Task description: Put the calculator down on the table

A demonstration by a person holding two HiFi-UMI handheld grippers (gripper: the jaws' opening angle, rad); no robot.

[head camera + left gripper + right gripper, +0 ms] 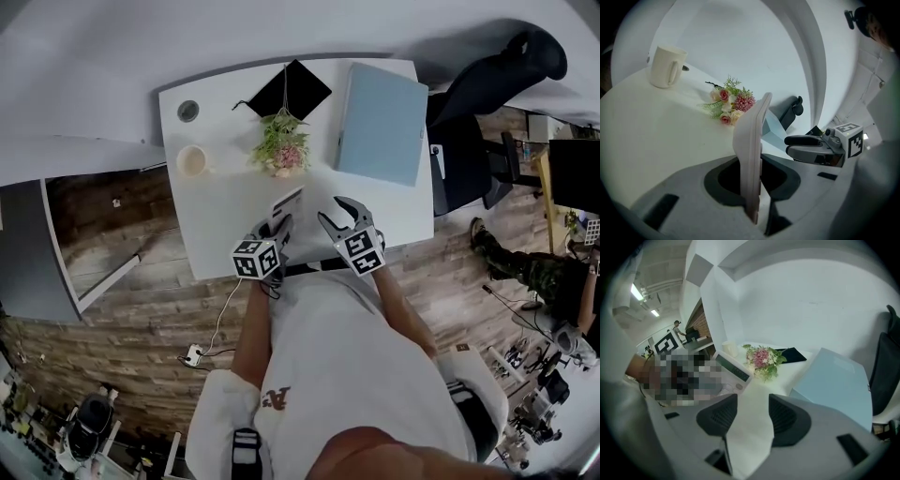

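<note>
On the near side of the flower bunch (281, 145), close to the desk's (211, 220) front edge, the left tool (278, 228) is clenched on the calculator (286, 205). In the left gripper view the pale, thin body stands on edge between the two jaws, both pads pressed against it, and it sticks up out of the grip, leaning slightly. Its display and keys face the right tool (334, 213), as the right gripper view shows. The calculator is over the desk, between the flower bunch and the person; can't tell whether its lower edge touches the surface.

The right tool sits just beside the calculator, on the side away from the mug (192, 161). It is released: jaws wide apart, only bare white desk between them, pads touching nothing. Both tools point down toward the desk and the flower bunch.

The mug stands upright left of the flower bunch in the head view, well apart from the calculator. A blue folder (380, 122) lies flat right of the flower bunch. A black pouch (289, 91) lies just beyond the flower bunch, at the desk's far edge. A dark office chair (487, 103) stands off the desk past the blue folder.
</note>
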